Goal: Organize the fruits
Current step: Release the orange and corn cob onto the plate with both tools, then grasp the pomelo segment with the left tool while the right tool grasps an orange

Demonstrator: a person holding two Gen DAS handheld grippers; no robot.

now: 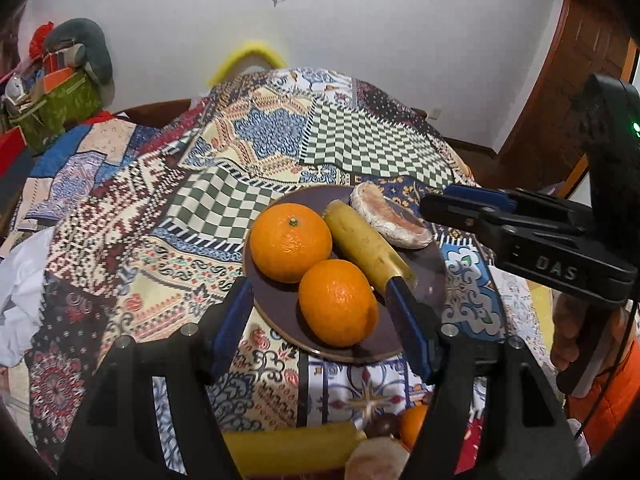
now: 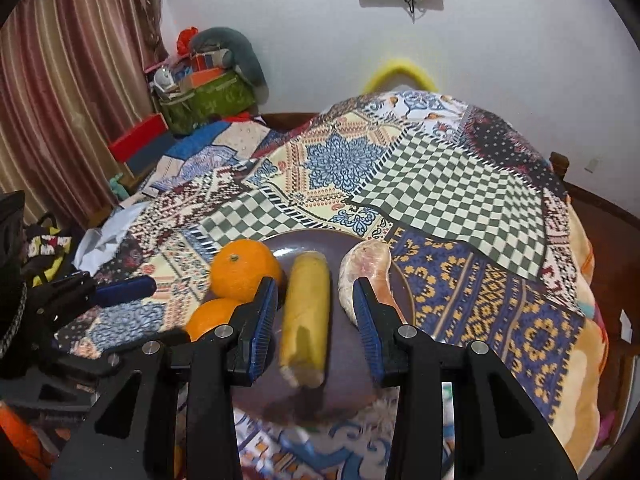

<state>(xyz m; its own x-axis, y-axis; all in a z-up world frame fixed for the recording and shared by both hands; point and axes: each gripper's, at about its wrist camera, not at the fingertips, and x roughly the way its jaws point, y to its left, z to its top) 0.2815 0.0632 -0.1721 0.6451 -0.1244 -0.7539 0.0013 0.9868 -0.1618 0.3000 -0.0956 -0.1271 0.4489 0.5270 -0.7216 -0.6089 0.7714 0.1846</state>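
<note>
Right wrist view: we are holding the right gripper (image 2: 316, 312) unclenched, astride the banana (image 2: 306, 312) without touching it, apparently just above. The left gripper (image 1: 320, 312) is hanging released over the plate (image 1: 276, 308) holding two oranges (image 1: 290, 242).

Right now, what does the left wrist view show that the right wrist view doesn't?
Left wrist only: more fruit off the plate at the bottom edge, a second banana and part of an orange, plus a hand on the right gripper's handle and a wooden door.

Right wrist only: striped curtains and a black bag far left.

Both: the brown plate holding two oranges, a banana and a peeled citrus segment, on a patchwork cloth; both grippers open, nothing gripped.
</note>
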